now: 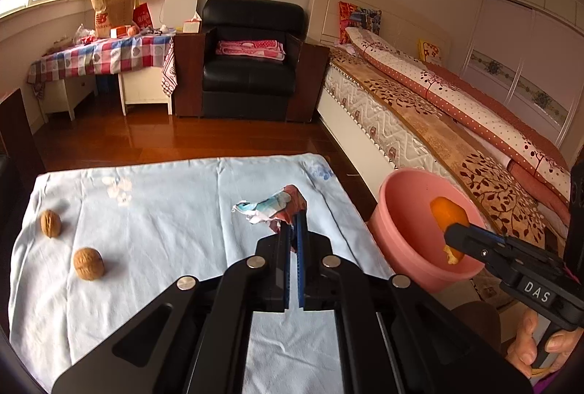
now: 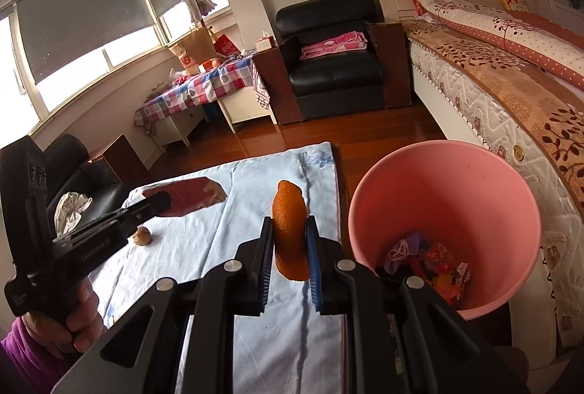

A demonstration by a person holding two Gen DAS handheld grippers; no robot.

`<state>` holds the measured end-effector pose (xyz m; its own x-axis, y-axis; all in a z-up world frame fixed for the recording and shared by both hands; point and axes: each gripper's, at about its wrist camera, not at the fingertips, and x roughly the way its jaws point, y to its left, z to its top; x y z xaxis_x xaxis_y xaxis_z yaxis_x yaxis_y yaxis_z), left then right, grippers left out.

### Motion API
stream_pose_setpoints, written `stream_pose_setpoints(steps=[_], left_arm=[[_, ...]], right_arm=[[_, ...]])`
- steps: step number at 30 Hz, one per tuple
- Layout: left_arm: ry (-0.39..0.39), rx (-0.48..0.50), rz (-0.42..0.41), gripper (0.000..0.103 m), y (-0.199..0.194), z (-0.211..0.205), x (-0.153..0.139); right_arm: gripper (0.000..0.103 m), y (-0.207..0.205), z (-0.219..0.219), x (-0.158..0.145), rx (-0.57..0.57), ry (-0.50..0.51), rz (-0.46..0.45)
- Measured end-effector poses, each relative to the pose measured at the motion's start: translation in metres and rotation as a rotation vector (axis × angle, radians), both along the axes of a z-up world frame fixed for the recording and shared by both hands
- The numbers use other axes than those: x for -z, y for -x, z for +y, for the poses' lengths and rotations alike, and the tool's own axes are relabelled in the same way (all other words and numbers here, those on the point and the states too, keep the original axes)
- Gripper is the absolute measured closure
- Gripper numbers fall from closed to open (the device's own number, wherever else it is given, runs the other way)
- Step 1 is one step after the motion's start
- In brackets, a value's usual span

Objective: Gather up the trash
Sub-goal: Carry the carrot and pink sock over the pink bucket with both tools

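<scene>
The orange peel [image 2: 290, 230] was pinched in the right gripper [image 2: 290, 240], just left of the pink bin [image 2: 438, 182]; release should wait until over its mouth. A crumpled wrapper [image 1: 272, 208] was clamped in the left gripper [image 1: 293, 230].
</scene>
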<state>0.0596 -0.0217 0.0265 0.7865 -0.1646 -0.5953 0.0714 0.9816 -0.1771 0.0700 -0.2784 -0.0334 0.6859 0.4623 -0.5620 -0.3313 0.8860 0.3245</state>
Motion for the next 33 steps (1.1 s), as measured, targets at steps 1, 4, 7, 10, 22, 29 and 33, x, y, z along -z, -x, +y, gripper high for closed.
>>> stream_pose_setpoints(steps=[1,4,7,10,22,29,33], left_arm=[[-0.007,0.000,-0.004,0.101,-0.001,-0.001,-0.002],[-0.024,0.007,-0.012,0.101,-0.004,-0.007,-0.007],[-0.022,0.017,-0.013,0.101,-0.008,-0.016,-0.009],[-0.023,0.031,-0.017,0.101,-0.011,-0.026,-0.011],[-0.009,0.120,-0.015,0.101,-0.033,-0.079,-0.008],[-0.006,0.174,0.001,0.101,-0.043,-0.109,-0.002],[-0.017,0.205,0.007,0.101,-0.046,-0.125,0.002]], right_arm=[[0.087,0.001,-0.003,-0.001,0.005,-0.001,-0.004],[0.087,0.002,-0.010,-0.003,0.018,-0.007,-0.013],[0.087,0.001,-0.018,-0.003,0.036,-0.017,-0.015],[0.087,0.000,-0.026,-0.002,0.059,-0.024,-0.016],[0.086,-0.010,-0.077,0.004,0.190,-0.063,-0.002],[0.086,-0.013,-0.097,0.007,0.247,-0.051,-0.008],[0.086,-0.012,-0.102,0.008,0.269,-0.045,-0.013]])
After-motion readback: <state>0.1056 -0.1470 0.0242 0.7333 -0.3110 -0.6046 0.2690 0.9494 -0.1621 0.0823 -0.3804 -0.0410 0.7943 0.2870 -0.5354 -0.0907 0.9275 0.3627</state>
